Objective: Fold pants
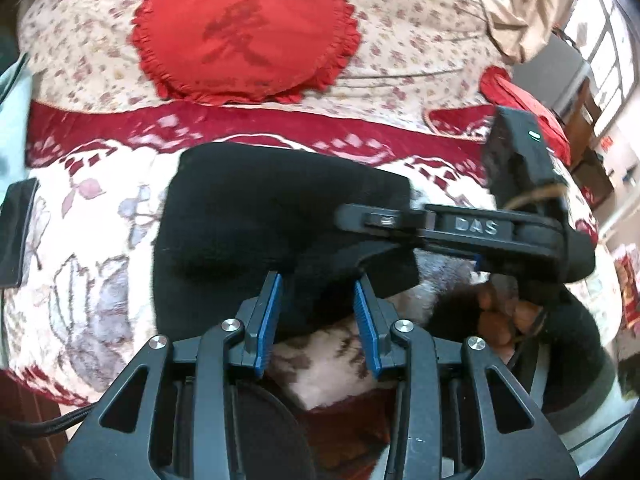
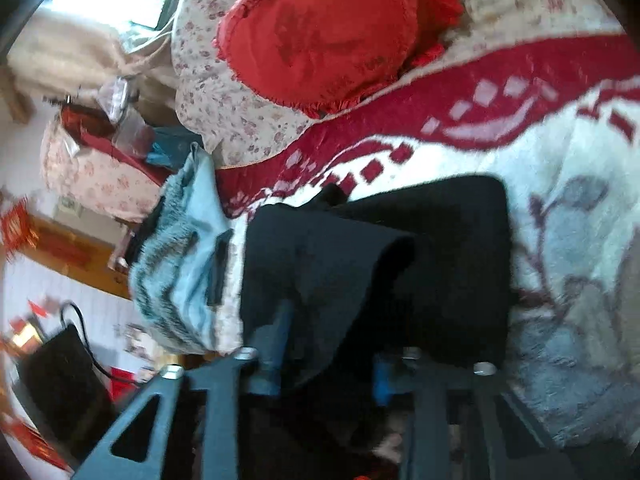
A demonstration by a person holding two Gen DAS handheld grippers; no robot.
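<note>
The black pants (image 1: 260, 208) lie folded into a compact block on the patterned blanket (image 1: 96, 248). My left gripper (image 1: 317, 280) hangs over their near edge. It is open: its blue pads (image 1: 270, 320) stand apart and press on nothing. My right gripper (image 1: 352, 236), held by a hand (image 1: 500, 316), comes in from the right over the pants' right edge. In the right wrist view a raised fold of the pants (image 2: 440, 260) fills the gap of the right gripper (image 2: 332, 340), which looks shut on it, though the picture is blurred.
A red heart-shaped cushion (image 1: 244, 32) rests on a floral quilt (image 1: 420, 20) behind the pants. A pale blue fuzzy garment (image 2: 180, 260) lies at the bed's edge beside them. A black bag (image 2: 60, 380) sits on the floor beyond that edge.
</note>
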